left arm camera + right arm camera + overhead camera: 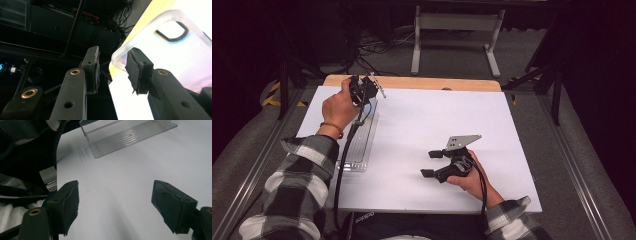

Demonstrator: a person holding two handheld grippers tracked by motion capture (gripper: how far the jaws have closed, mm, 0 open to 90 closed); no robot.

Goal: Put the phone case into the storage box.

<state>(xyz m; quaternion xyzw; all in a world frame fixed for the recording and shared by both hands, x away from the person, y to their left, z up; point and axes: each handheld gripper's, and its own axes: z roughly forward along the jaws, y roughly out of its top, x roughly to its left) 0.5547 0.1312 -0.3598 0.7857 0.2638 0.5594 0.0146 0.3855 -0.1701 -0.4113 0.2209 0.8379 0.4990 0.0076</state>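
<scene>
The white table top (422, 125) lies bare from centre out to three o'clock, giving free passage. A clear ribbed plastic tray (360, 142) blocks the nine o'clock edge, with the right gripper (430, 163) at five o'clock.

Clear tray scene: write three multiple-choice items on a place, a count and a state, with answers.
1. Where on the table does the clear tray lie? A left side B right side C middle
2. How many tools does the person hold? A one B two C three
3. The right tool is: A open, empty B shut on the tray C shut, empty
Answers: 1 A, the left tool is at its end. 2 B, one per hand. 3 A, bare table between its jaws.
</scene>
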